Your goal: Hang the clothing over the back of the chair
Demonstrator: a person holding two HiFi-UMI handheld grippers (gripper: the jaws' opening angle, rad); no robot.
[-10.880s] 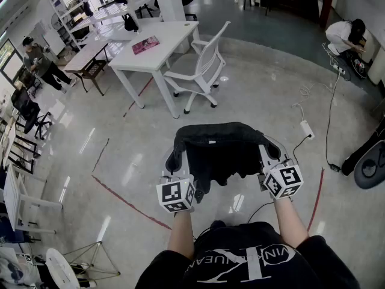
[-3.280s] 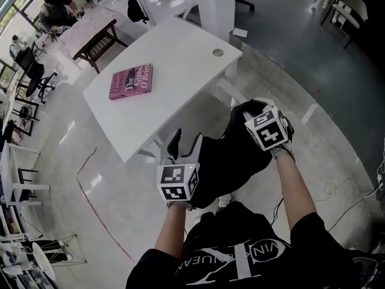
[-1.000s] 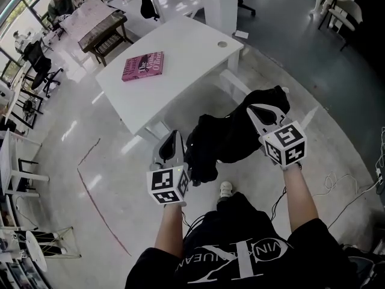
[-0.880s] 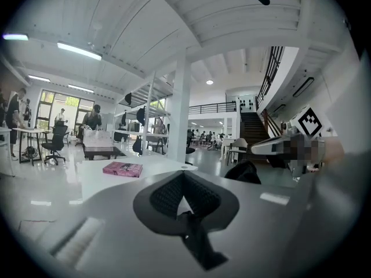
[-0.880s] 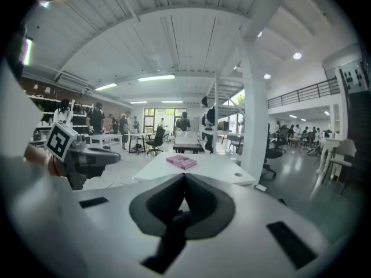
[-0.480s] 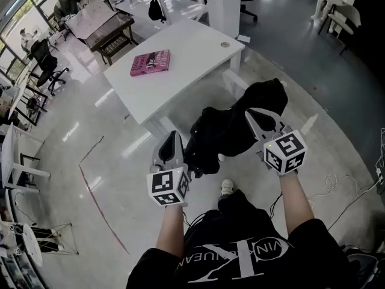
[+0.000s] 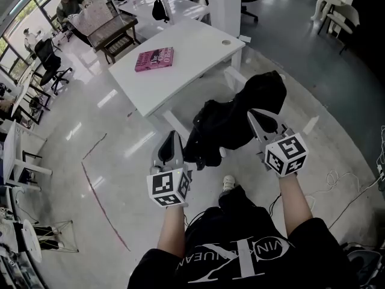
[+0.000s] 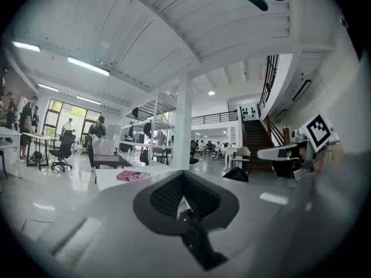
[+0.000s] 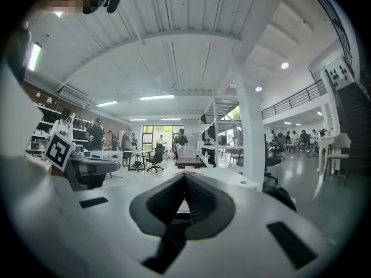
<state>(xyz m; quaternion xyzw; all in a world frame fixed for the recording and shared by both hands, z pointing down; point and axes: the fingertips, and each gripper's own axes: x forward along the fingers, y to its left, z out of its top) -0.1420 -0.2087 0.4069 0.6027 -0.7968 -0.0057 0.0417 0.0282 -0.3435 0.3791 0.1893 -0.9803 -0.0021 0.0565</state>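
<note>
A black garment (image 7: 231, 122) hangs bunched in the air between my two grippers, just in front of the white table (image 7: 186, 59). My left gripper (image 7: 174, 138) is shut on the garment's left end, and a strip of black cloth (image 8: 194, 242) shows in its jaws (image 8: 184, 177). My right gripper (image 7: 256, 115) is shut on the right part, with dark cloth (image 9: 168, 245) trailing from its jaws (image 9: 184, 181). A small white piece (image 7: 310, 125) shows past the garment; the chair's back is hidden from me.
A pink book (image 7: 154, 59) lies on the table. A white pillar (image 7: 225, 2) rises behind it. My shoe (image 7: 228, 183) is under the garment. Cables (image 7: 337, 182) lie on the floor at right, and a red floor line (image 7: 102, 206) at left. Desks, chairs and people fill the far left.
Both grippers have moved on together with the garment still stretched between them. The table and book have slid a little up and to the right in the head view.
</note>
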